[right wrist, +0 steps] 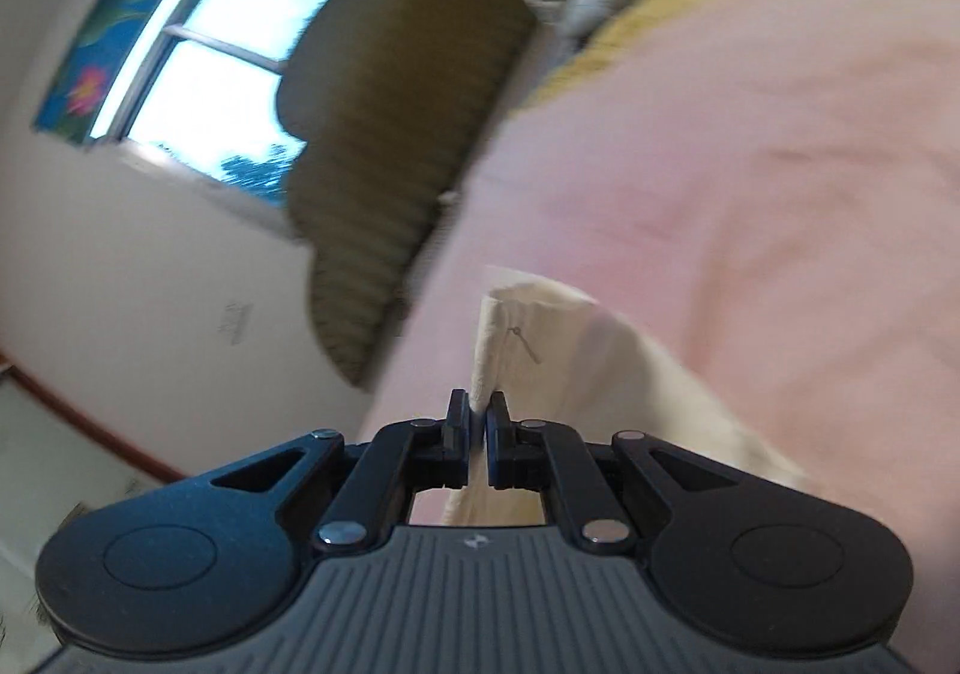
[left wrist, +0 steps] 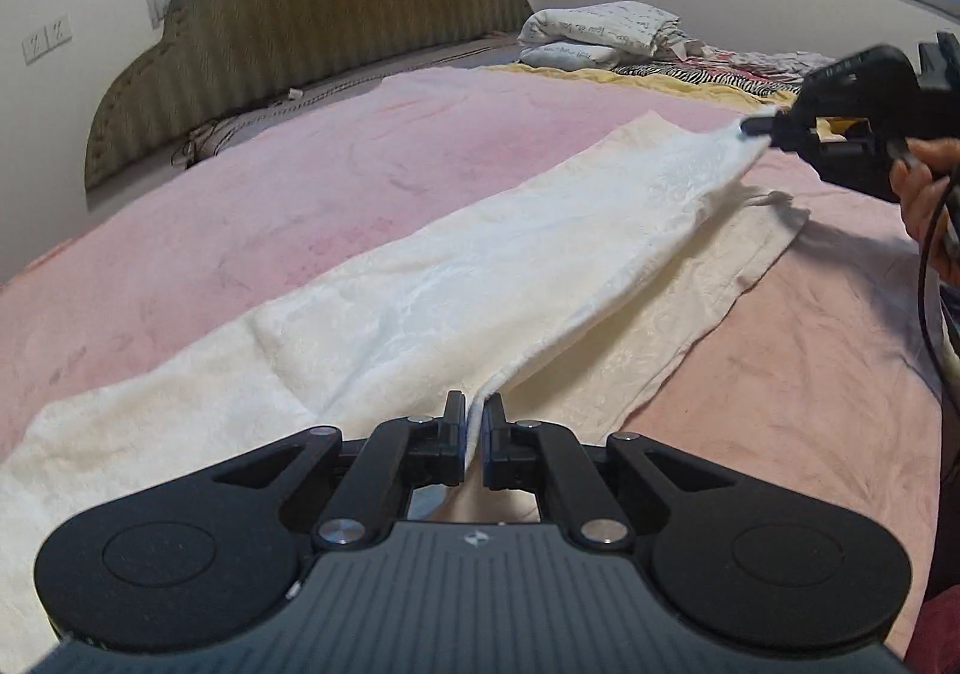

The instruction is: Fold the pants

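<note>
Pants (left wrist: 480, 278) lie long across the pink bed (left wrist: 210, 218), one leg lifted over the other: first lengthwise fold underway, cross folds judged still to come. Left tongs (left wrist: 474, 422) pinch the near end; right tongs (left wrist: 757, 126), at 2 o'clock, pinch the far end. Open bedding toward 10 o'clock; folded linen (left wrist: 600, 32) near 1 o'clock, bed edge close at 4.

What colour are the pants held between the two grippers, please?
Cream-white, with a faint woven pattern; the pants show best in the left wrist view.
</note>
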Available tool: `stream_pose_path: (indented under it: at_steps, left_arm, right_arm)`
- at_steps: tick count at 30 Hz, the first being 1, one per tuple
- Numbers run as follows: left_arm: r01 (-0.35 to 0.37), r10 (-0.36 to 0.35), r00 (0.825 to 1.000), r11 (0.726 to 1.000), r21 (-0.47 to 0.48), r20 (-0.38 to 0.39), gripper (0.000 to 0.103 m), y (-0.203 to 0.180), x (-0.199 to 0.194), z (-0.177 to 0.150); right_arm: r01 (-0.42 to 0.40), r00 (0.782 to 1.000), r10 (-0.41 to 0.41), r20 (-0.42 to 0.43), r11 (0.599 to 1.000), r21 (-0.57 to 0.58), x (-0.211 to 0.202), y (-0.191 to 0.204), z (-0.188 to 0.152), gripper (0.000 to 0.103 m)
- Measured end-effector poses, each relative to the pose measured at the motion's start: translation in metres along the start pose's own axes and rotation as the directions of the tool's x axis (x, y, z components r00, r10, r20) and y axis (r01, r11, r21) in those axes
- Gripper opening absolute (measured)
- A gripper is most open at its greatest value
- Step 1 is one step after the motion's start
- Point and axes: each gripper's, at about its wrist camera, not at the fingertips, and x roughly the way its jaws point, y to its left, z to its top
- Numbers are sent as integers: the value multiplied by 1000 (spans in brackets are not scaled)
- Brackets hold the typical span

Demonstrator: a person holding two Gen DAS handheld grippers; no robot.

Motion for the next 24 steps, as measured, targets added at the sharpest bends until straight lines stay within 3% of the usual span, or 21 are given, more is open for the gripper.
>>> stream_pose_path:
  at_steps: [8,15,16,17,18,19,22,23,24]
  left_arm:
    - [59,-59,998,998,6,-34,7,-4,-9,-11]
    - [79,-79,995,997,-4,-64,8,0,-4,-14]
    - [83,-83,994,997,-2,-64,9,0,-5,-14]
    - [91,-91,994,996,-7,-61,19,1,-6,-14]
    - [104,-105,993,994,-18,-58,20,3,-8,-13]
    - [125,-127,990,992,-31,-57,20,5,-9,-12]
    - [192,-198,979,977,-95,-52,32,11,-16,-7]
    - [210,-216,975,971,-116,-43,33,14,-19,-4]
    - [239,-245,969,961,-140,-26,33,17,-22,-1]
  right_arm:
    - [55,998,-55,1,998,-15,-23,-12,-7,6]
    - [185,978,-192,-84,979,-81,-18,-27,-14,9]
    - [192,976,-200,-86,977,-89,-18,-26,-13,10]
    - [210,973,-218,-79,973,-98,-20,-23,-11,10]
    - [242,968,-248,-44,963,-118,-25,-17,-10,12]
    - [293,956,-293,20,945,-148,-31,-8,-10,17]
    - [452,886,-382,262,839,-305,-47,30,-17,19]
    - [459,882,-360,305,802,-382,-46,45,-23,20]
    - [436,896,-320,308,761,-481,-40,61,-33,21]
